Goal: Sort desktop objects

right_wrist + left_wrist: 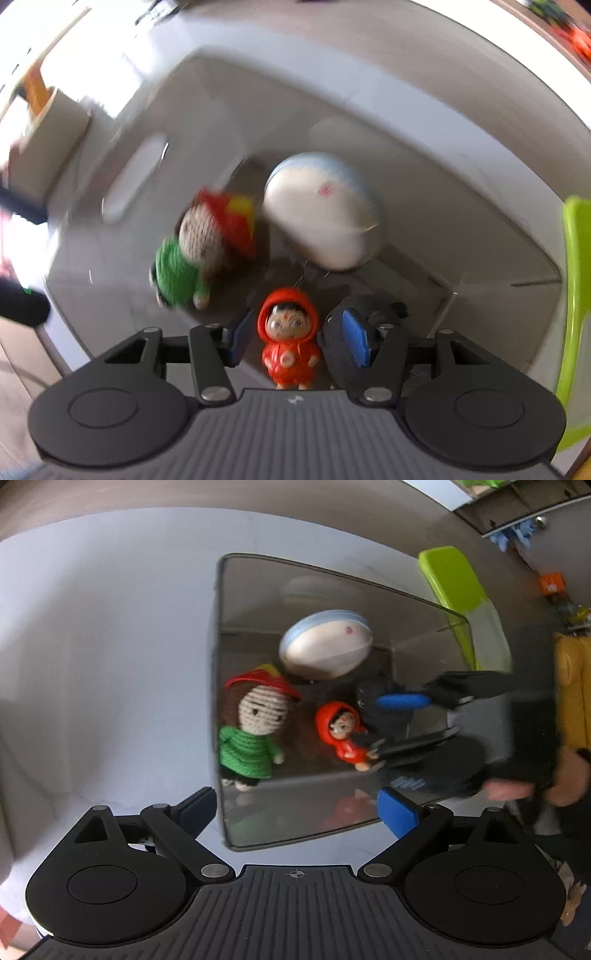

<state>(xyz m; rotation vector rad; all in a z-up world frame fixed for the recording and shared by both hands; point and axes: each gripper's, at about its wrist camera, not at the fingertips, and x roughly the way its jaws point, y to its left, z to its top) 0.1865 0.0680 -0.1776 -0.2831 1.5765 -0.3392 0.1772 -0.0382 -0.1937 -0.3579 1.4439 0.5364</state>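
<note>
From my left claw (299, 808), spread wide and empty over the clear bin (236, 834): crochet doll (255, 731), white pouch (325, 646) inside. My right claw (295, 338), wide, straddles the red-hooded figurine (290, 339) on the bin's floor

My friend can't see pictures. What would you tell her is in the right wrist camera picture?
The open right gripper reaches into a grey bin, its blue-padded fingers either side of a little red-hooded figurine. Behind it lie a crocheted doll in a green sweater and a white and blue egg-shaped toy; the picture is blurry.
</note>
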